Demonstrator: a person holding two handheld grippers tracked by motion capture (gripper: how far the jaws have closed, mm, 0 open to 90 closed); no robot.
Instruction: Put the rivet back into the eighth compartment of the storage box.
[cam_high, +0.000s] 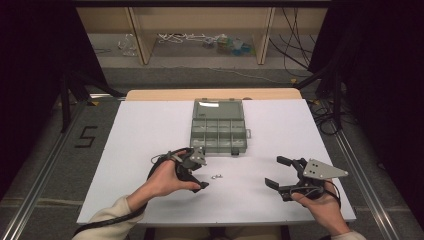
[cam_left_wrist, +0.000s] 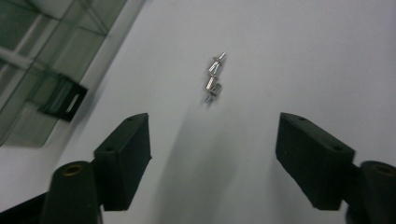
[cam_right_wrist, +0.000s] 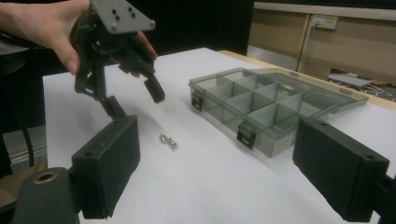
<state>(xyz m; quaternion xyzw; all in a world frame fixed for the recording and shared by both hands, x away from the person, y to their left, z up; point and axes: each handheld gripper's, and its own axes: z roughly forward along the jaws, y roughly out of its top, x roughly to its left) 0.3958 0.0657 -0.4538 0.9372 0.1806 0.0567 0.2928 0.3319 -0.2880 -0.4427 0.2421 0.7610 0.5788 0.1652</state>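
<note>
Presently the left gripper (cam_high: 196, 172), jaws apart, hovers above two small silver screws (cam_left_wrist: 213, 77) lying on the white table (cam_high: 150, 130) near the open grey compartment box (cam_high: 219, 126), judged pre-grasp; next, lowering and closing precisely; right gripper (cam_high: 278, 172) open, idle.

Two small silver screws (cam_left_wrist: 213, 77) — touching (end to end) — on white table (cam_high: 150, 130).

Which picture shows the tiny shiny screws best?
The left gripper view: the screws lie close ahead between its open claw's jaws, two small silver pieces end to end. The right gripper view shows them smaller, near the box. The high view shows specks.
</note>
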